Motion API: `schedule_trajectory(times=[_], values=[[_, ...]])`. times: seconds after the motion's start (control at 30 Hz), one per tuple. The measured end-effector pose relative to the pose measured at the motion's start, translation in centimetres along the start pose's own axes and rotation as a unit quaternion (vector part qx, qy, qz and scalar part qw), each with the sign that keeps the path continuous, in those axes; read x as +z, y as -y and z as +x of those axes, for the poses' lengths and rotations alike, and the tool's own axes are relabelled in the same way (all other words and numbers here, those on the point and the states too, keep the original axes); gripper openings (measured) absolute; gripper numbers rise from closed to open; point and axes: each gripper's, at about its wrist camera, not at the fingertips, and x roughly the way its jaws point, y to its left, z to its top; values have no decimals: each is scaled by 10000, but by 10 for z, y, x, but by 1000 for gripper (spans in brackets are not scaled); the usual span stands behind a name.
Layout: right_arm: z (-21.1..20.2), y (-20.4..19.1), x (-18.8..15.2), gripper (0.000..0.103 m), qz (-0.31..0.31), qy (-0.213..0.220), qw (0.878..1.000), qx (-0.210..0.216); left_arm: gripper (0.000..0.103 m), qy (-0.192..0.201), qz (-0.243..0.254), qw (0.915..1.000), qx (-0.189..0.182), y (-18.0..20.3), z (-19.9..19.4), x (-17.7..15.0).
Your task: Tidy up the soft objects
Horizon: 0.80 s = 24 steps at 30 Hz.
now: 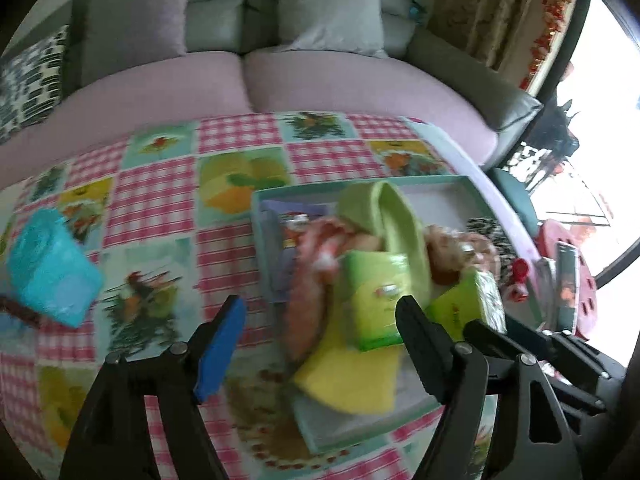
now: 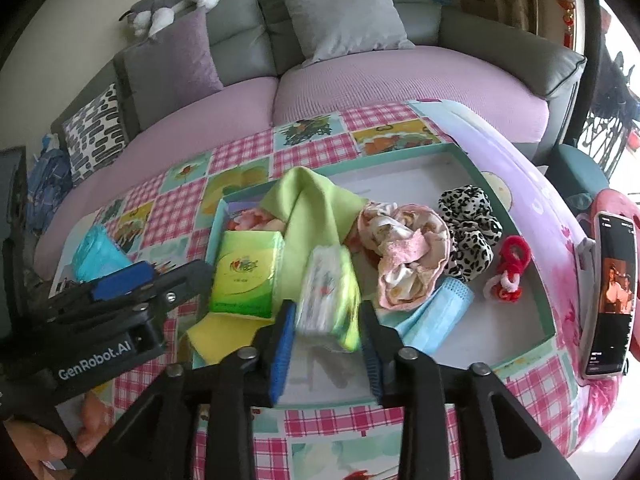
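Because the tissue packs are light and squashy, they want a pinch across the flat faces. At left of the right-wrist view the left gripper (image 2: 152,276) stands released beside a green pack (image 2: 244,276); at centre the right gripper (image 2: 329,344) brackets a second pack (image 2: 326,296) (blurred, so contact is unclear) inside the teal tray (image 2: 516,264).

Box (image 2: 516,216) near and left parts are crowded: tissue packs (image 2: 246,272), green cloth (image 2: 316,208), pink fabric (image 2: 404,256), leopard scrunchie (image 2: 468,232), blue mask (image 2: 436,312). Bare floor is left at the far right corner (image 2: 424,176). Right side is blocked by a standing phone (image 2: 610,292). Open tablecloth (image 1: 160,184) is found left of the box, up to a blue pack (image 1: 52,276).
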Motion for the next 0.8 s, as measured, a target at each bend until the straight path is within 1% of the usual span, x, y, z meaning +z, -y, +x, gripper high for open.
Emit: schedule_trajectory(times=[0.03, 0.07, 0.1, 0.17, 0.2, 0.27, 0.33, 0.4, 0.47, 0.6, 0.63, 0.67, 0.8], values=[[0, -1, 0, 44, -21, 2, 10000, -5, 78, 1, -46, 10000, 65, -5, -1, -2], [-1, -3, -1, 45, -45, 2, 10000, -2, 79, 8, -97, 9999, 136, -10, -2, -3], [-1, -5, -2, 46, -71, 0, 10000, -1, 83, 22, -141, 9997, 213, -14, -4, -5], [0, -8, -4, 53, -111, -29, 9999, -13, 89, 50, -204, 9991, 377, -23, -6, -9], [0, -9, -6, 57, -126, -46, 9999, -29, 89, 68, -237, 9986, 466, -27, -7, -12], [2, -11, -8, 60, -158, -92, 9998, -60, 89, 20, -284, 9978, 606, -35, -7, -20], [3, -12, -11, 65, -162, -151, 9997, -79, 91, -70, -331, 9969, 710, -41, -6, -28], [4, -14, -16, 73, -194, -194, 9996, -92, 96, -116, -371, 9958, 828, -48, -7, -36], [4, -17, -20, 76, -246, -233, 9994, -100, 97, -152, -383, 9946, 954, -52, -7, -43], [5, -24, -32, 92, -370, -320, 9987, -126, 97, -219, -313, 9931, 1107, -59, -11, -58], [5, -25, -34, 98, -390, -332, 9986, -131, 97, -236, -296, 9927, 1142, -60, -12, -62], [4, -27, -36, 102, -407, -340, 9985, -135, 97, -256, -276, 9924, 1172, -61, -13, -66], [0, -35, -46, 103, -527, -350, 9979, -132, 97, -305, -268, 9909, 1280, -65, -19, -79]])
